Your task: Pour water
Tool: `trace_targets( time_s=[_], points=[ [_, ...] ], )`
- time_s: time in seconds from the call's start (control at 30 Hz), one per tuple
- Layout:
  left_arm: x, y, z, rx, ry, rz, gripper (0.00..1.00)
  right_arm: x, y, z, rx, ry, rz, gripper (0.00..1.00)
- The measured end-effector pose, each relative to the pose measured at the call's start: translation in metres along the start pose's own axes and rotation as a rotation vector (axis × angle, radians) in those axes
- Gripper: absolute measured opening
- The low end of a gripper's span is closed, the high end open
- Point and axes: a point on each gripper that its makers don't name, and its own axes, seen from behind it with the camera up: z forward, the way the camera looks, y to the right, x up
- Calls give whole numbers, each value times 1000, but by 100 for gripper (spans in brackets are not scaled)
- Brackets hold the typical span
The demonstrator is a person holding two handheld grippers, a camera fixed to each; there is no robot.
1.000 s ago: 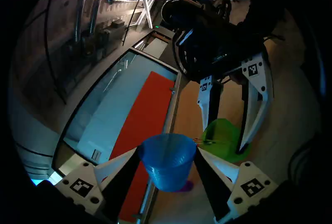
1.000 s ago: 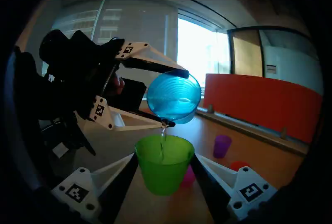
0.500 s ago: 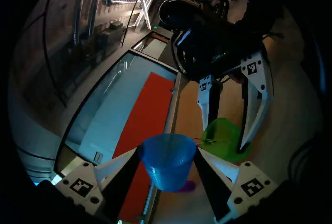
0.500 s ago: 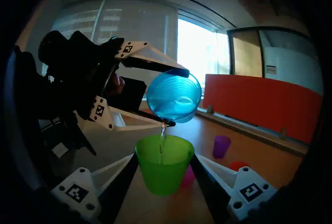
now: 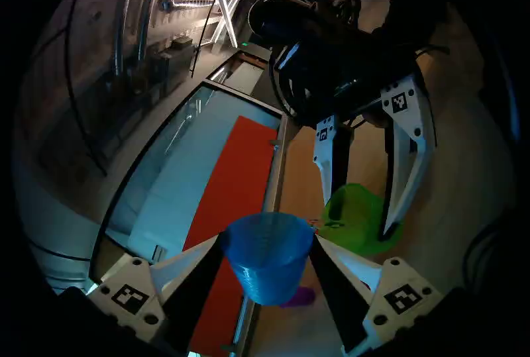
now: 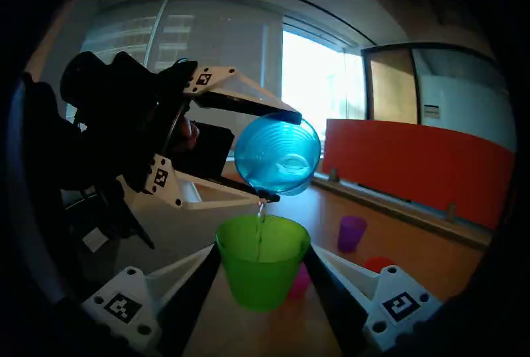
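the left claw (image 5: 267, 246) pinches the tilted blue cup (image 6: 277, 155) just above the green cup (image 6: 262, 271) pinched in the right claw (image 6: 262, 251), and with the thin stream (image 6: 260, 214) dropping close to the far rim, a wobble or steeper tilt could spill water onto the table (image 6: 424, 254).

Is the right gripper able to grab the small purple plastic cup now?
Probably not: the right gripper is shut on the green plastic cup, and the small purple plastic cup stands farther off.
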Motion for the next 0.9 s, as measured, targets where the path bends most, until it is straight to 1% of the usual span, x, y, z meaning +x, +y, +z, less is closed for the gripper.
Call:
trace_targets(
  time_s=[0.17, 0.4, 0.9],
  points=[
    [1, 0, 2, -1, -2, 22, 87, 0, 0, 0, -1, 3, 2, 91],
    [3, -1, 3, 0, 0, 36, 87, 0, 2, -1, -4, 4, 3, 91],
    [7, -1, 6, 1, 3, 73, 88, 0, 3, -4, -8, 10, 3, 91]
  ],
)
